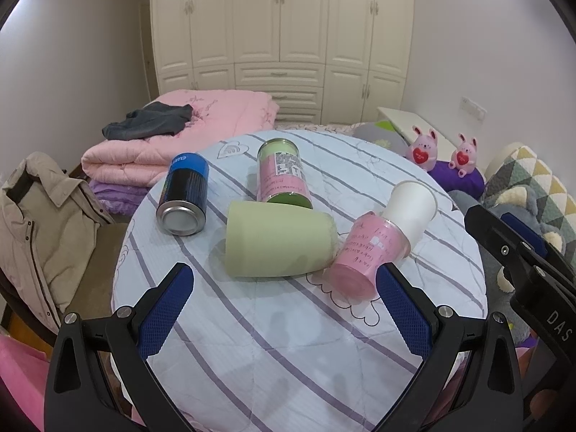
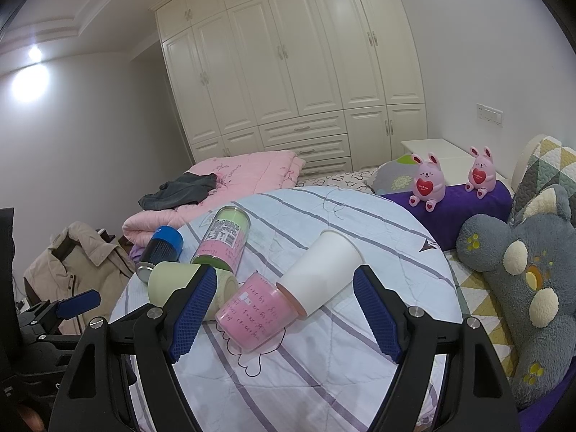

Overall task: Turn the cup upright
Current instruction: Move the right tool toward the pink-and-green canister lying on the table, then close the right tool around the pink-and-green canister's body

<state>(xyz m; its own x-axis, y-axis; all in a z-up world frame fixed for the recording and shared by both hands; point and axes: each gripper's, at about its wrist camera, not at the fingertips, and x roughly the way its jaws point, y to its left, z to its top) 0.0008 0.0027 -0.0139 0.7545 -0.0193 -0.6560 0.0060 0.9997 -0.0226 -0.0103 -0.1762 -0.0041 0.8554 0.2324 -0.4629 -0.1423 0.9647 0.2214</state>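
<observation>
On the round desk covered with a pale striped cloth, five containers lie tipped on their sides. The pale green cup lies near the middle, its closed base toward the right and its mouth toward the left in the left wrist view. Its far side touches a pink-and-green labelled can, and its base end meets a pink cup. A white paper cup lies just beyond the pink cup, the two seeming to touch where they meet. A dark can with a blue band lies left of the green cup, apart from it, its metal end facing the camera. The left hand-held gripper hangs above the near part of the desk with its blue-padded fingers spread wide and nothing between them; the green cup sits just beyond the gap. The right hand-held gripper is likewise spread wide and holds nothing, the pink cup and white paper cup lying in line with its gap, the green cup partly behind its left finger. Behind the desk, a folded pink quilt carries a dark garment, and two pink rabbit toys sit on a purple cushion.
</observation>
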